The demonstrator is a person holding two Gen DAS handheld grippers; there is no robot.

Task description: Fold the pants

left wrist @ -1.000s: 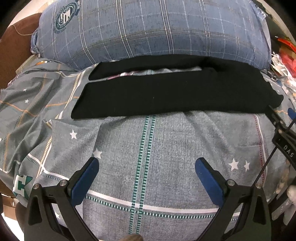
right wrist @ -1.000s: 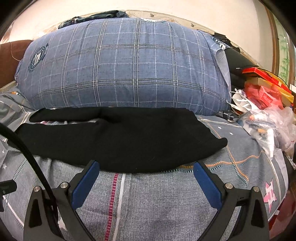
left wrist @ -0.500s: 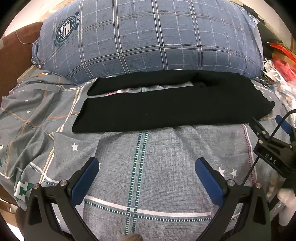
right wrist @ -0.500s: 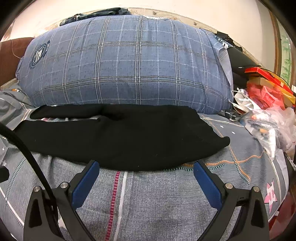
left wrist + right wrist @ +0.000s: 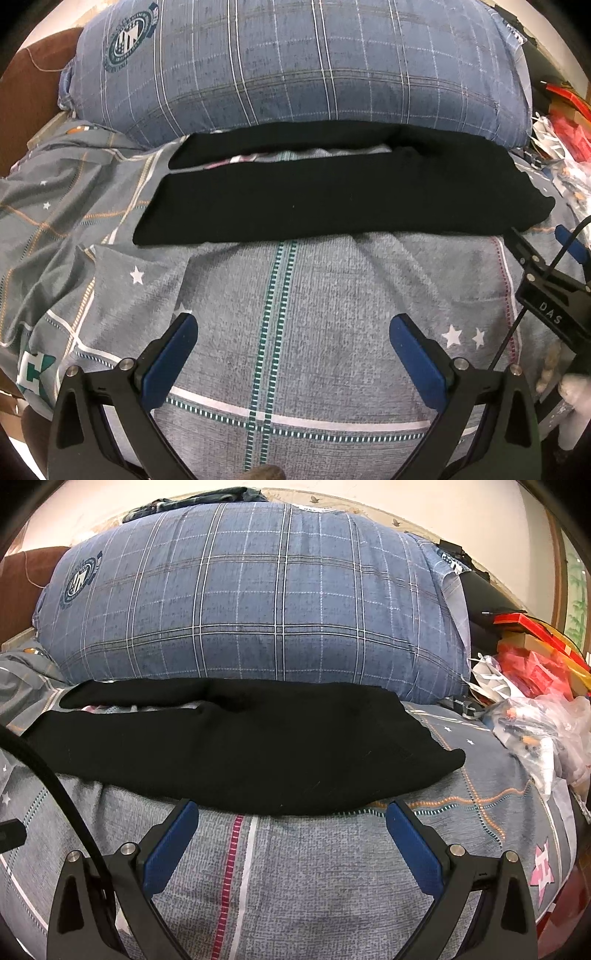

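Low in both frames my left gripper point(image 5: 293, 347) and right gripper point(image 5: 291, 832) gape wide and empty over the grey bedsheet point(image 5: 332, 314); mid-frame the black pants point(image 5: 240, 746) lie spread, legs split leftward, against the plaid pillow point(image 5: 258, 602) up top. Pinch too deep and I'd drag sheet along

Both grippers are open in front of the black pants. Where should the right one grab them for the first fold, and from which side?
Likely the waist corner of the black pants, nearest the right gripper. It sticks out flat over the bedsheet with bare fabric around it, so come in low from the near side and pinch the edge. The left gripper is open, short of the near leg hem.
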